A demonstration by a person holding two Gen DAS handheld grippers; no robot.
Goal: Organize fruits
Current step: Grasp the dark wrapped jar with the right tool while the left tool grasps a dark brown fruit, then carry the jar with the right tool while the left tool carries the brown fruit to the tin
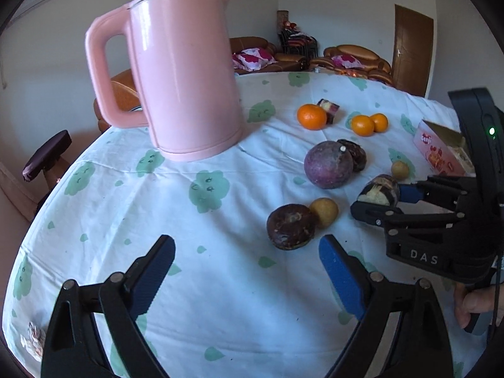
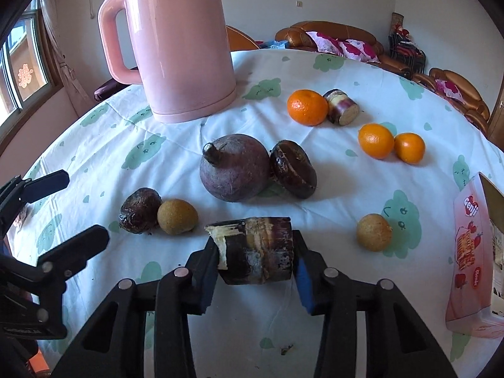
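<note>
Right claw pinching sugarcane chunk; left claw spread, empty. Risk: slick round chunk rolls out, knocks the small round fruit on tabletop.

Both grippers are showing black plastic linkage arms with round silver pins and blue ribbed pads on the jaws. The right gripper is wearing white "DAS" lettering and a glowing green light, with a thin dark cable hanging beside bare fingers.
</note>
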